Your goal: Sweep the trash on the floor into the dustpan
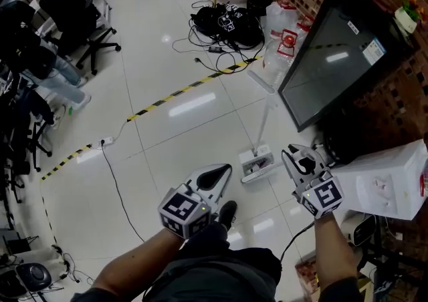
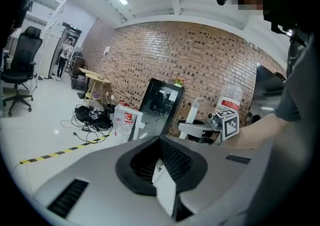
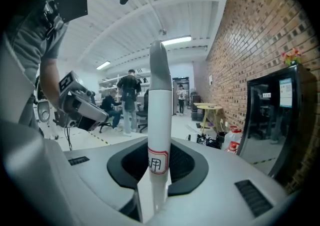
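Observation:
My right gripper (image 1: 293, 158) (image 3: 158, 166) is shut on an upright white handle (image 3: 159, 100) with a grey tip and a red-edged label. My left gripper (image 1: 223, 174) (image 2: 163, 171) is closed on a small white piece (image 2: 166, 192); I cannot tell what it belongs to. Between the two grippers on the tiled floor stands a white floor tool with a flat slotted head (image 1: 257, 164) and a long thin handle (image 1: 266, 117) that leans away from me. It also shows in the left gripper view as a white post (image 2: 194, 112) beside the right gripper's marker cube (image 2: 229, 125). No trash can be made out on the tiles.
A big black screen (image 1: 334, 60) leans on the brick wall at the right. Beyond it are water jugs (image 1: 284, 33) and a tangle of black cables (image 1: 224, 23). Yellow-black tape (image 1: 187, 87) crosses the floor. Office chairs (image 1: 73, 7) stand at the left, a white box (image 1: 388, 184) at the right.

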`<state>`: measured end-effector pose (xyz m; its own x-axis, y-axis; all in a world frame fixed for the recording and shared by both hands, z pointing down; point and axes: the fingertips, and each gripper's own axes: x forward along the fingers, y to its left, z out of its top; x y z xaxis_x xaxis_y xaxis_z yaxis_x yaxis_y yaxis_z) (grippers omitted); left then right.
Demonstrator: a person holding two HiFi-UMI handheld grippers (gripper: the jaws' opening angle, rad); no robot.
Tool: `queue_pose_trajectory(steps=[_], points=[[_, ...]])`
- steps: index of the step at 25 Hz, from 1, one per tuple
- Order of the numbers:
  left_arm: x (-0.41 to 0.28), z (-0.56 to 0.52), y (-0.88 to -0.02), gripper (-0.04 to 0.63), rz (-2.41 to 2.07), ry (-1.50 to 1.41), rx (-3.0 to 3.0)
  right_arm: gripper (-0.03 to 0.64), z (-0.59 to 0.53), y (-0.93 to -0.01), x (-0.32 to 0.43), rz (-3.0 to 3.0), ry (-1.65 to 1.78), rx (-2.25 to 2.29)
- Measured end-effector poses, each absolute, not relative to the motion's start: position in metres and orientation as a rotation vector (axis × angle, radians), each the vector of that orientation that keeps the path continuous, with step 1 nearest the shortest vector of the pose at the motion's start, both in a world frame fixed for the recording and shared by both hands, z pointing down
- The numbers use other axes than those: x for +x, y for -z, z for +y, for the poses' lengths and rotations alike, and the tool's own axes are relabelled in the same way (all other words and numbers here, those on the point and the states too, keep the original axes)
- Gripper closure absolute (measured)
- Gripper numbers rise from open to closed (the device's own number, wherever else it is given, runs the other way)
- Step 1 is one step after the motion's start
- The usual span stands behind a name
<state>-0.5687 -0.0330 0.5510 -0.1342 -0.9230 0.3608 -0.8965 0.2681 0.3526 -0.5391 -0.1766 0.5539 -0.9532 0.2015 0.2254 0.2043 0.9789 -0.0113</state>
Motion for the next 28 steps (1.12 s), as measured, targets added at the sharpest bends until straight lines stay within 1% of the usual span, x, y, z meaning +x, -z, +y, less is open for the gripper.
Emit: queue_pose_trajectory(steps=[7, 12, 20, 28], points=[[-0.571, -0.033, -0.515, 0.589, -2.055, 0.105, 1.657, 0.534, -0.180, -0.493, -0.512, -2.998, 0.012, -0.164], [-0.559, -0.025, -0.497, 0.589, -2.018, 0.139, 1.710, 0.534, -0.183, -0.441, -0.473, -3.047, 0.045, -0.050], [-0.550, -0.034, -0.518, 0.589, -1.939, 0.118, 1.724, 0.534, -0.209, -0.400, -0.411, -3.059, 0.060, 0.149], [-0.504, -0.077, -0.493, 0.589, -1.847, 0.105, 1.884, 0.534, -0.222, -0.365, -0.351, -3.038, 0.071, 0.368]])
